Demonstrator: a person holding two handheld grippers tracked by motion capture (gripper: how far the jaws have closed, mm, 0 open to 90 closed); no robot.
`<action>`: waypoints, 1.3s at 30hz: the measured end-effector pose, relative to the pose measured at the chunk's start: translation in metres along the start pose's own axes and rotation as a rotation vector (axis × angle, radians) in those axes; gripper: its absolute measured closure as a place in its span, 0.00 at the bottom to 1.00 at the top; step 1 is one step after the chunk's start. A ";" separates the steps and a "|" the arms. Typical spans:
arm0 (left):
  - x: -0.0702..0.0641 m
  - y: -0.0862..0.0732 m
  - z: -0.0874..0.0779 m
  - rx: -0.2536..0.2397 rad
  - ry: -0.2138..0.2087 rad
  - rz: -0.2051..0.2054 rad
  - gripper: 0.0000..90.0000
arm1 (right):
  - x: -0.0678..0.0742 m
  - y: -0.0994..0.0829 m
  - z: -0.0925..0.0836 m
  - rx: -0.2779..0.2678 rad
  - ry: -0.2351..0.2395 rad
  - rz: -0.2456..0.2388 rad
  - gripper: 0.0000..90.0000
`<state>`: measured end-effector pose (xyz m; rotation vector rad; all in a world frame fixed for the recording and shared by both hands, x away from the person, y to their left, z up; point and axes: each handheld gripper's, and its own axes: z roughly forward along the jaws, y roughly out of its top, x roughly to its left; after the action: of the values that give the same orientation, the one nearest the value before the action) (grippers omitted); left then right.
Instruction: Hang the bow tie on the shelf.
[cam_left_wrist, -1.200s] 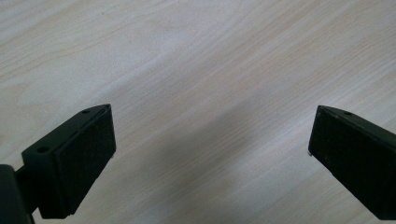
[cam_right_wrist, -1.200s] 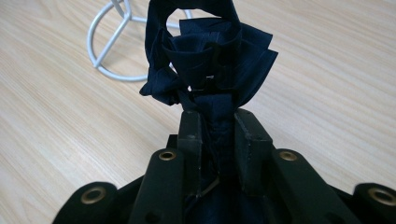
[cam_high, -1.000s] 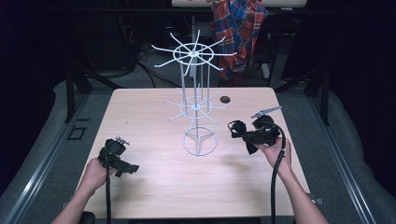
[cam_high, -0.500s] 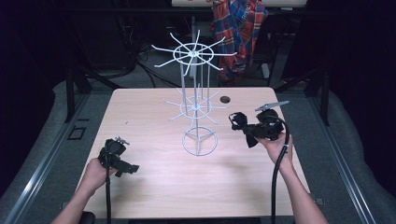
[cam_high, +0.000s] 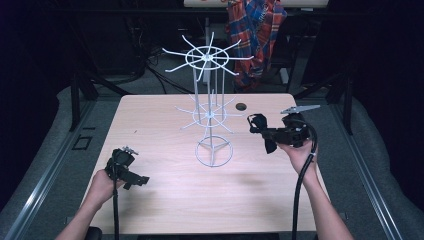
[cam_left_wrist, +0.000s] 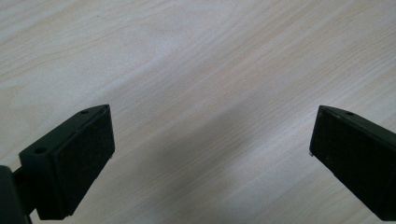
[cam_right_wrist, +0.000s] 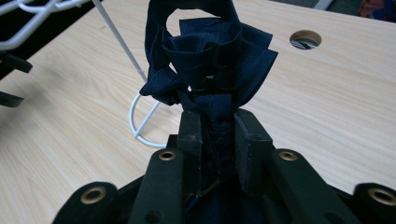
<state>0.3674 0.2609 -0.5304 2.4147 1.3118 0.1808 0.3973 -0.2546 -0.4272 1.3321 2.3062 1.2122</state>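
A white wire rack (cam_high: 209, 112) with two tiers of spokes stands mid-table on a ring base (cam_high: 214, 151). My right gripper (cam_high: 269, 134) is held above the table to the rack's right, shut on a dark blue cloth bow (cam_high: 259, 124) with a loop at its end. In the right gripper view the bow (cam_right_wrist: 215, 60) bunches up out of the shut right gripper (cam_right_wrist: 218, 126), with the rack's base ring (cam_right_wrist: 140, 121) behind it. My left gripper (cam_high: 134, 178) rests low at the front left, apart from the rack. Its jaws are wide open over bare wood (cam_left_wrist: 210, 135).
The light wood table (cam_high: 160, 200) has a round cable hole (cam_high: 241, 106) near its far edge, also seen as the hole (cam_right_wrist: 305, 39). A plaid cloth (cam_high: 256, 30) hangs on a chair beyond the table. Dark floor and frame rails surround the table.
My right hand has lifted the dark blue bow a little higher beside the rack. The left hand and its gripper have stayed put.
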 end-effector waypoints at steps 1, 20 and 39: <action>0.000 0.000 0.000 0.000 0.000 0.000 0.00 | 0.000 0.000 0.000 0.000 0.000 0.000 0.82; 0.000 0.000 0.000 0.010 0.005 0.008 0.00 | 0.002 0.009 -0.008 -0.057 0.028 0.005 0.82; -0.001 0.000 0.000 0.012 0.006 0.011 0.00 | 0.008 0.014 0.004 -0.025 0.045 -0.012 0.82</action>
<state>0.3674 0.2602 -0.5306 2.4335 1.3054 0.1837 0.4035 -0.2423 -0.4178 1.2937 2.3184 1.2762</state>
